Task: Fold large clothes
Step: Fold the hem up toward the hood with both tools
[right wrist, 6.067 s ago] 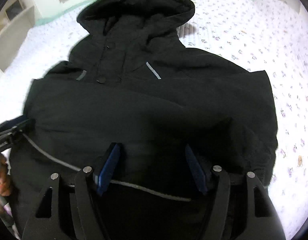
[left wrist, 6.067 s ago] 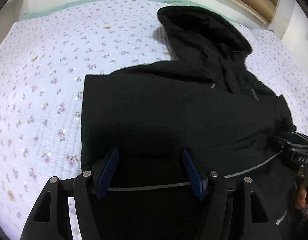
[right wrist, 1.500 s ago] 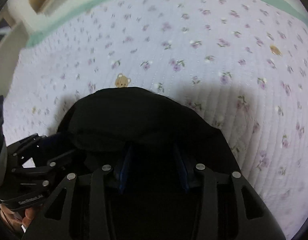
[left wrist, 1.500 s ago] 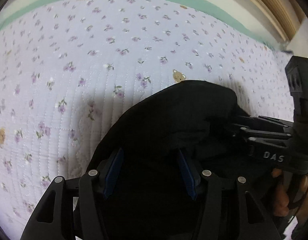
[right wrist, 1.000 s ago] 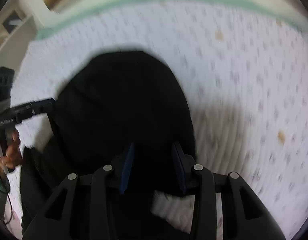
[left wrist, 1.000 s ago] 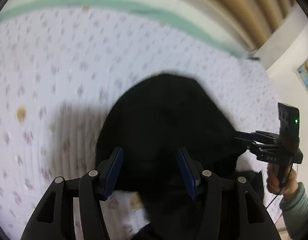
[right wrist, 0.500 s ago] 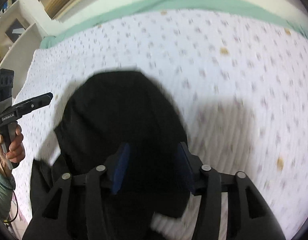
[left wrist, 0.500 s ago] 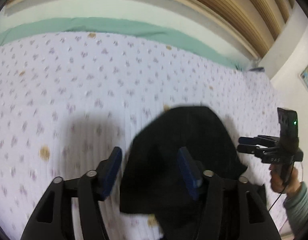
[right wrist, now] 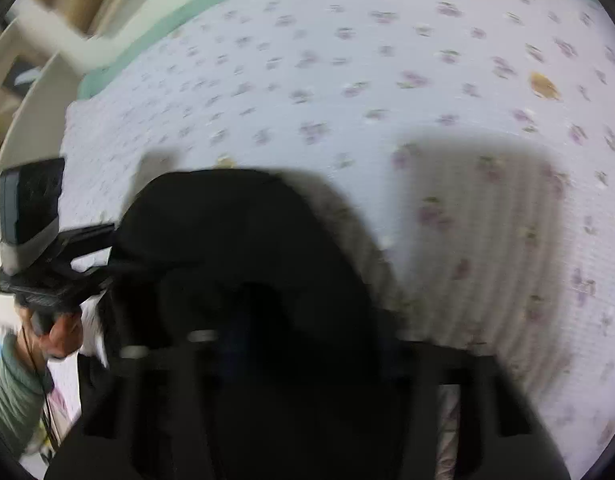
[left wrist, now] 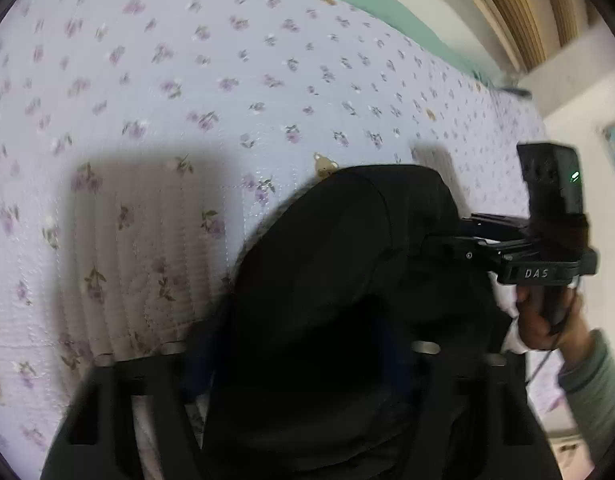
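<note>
Black jacket bunched between both claws on floral bed. Left claw closing, fabric between fingers; right claw likewise; actual grip unclear.

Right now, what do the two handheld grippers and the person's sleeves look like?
Both are black plastic pistol-grip tools. The right gripper carries white "DAS" lettering, a boxy black module with a green light, and a thin dark cable. The left gripper has a similar box. Both sleeves are grey-green ribbed knit.
</note>
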Action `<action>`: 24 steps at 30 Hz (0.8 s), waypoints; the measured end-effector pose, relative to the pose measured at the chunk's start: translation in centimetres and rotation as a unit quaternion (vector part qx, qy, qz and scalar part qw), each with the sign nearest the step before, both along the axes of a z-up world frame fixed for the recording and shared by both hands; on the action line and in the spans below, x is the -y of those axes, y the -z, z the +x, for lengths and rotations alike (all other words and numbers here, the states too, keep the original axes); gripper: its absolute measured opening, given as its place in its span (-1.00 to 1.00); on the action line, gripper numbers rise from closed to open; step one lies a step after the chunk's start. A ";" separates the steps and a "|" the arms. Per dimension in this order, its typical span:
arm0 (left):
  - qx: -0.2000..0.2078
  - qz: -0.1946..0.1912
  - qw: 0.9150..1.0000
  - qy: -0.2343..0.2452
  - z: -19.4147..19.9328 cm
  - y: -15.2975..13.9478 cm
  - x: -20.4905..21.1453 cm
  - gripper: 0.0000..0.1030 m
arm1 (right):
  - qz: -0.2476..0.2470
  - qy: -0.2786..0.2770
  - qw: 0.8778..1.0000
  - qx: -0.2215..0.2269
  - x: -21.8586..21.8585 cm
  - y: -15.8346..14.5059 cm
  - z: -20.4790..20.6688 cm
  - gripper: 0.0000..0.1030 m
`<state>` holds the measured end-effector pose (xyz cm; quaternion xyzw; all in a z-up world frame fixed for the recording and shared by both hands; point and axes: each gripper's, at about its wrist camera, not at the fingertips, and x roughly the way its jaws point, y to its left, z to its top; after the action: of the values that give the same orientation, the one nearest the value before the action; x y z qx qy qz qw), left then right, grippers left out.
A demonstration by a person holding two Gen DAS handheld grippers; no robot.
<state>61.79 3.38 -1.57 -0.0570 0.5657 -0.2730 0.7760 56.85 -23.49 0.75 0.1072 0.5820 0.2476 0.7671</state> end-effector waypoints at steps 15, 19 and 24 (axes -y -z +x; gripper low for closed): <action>0.168 -0.018 0.985 0.021 -20.2 -13.6 -2.9 -0.60 | -0.082 -0.043 0.966 0.242 -4.5 -17.1 -24.3 -0.72; 0.194 -0.001 0.981 0.016 -27.2 -15.3 -2.2 -0.60 | -0.099 -0.033 0.957 0.270 -5.8 -19.6 -32.9 -0.72; 0.201 0.028 0.979 0.019 -35.6 -14.1 -1.7 -0.58 | -0.141 -0.031 0.951 0.274 -7.2 -18.2 -41.4 -0.73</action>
<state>26.22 5.13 12.56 0.0319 0.4071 -0.2776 0.8696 15.47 -16.26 18.98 -0.0924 0.3812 0.2066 0.8964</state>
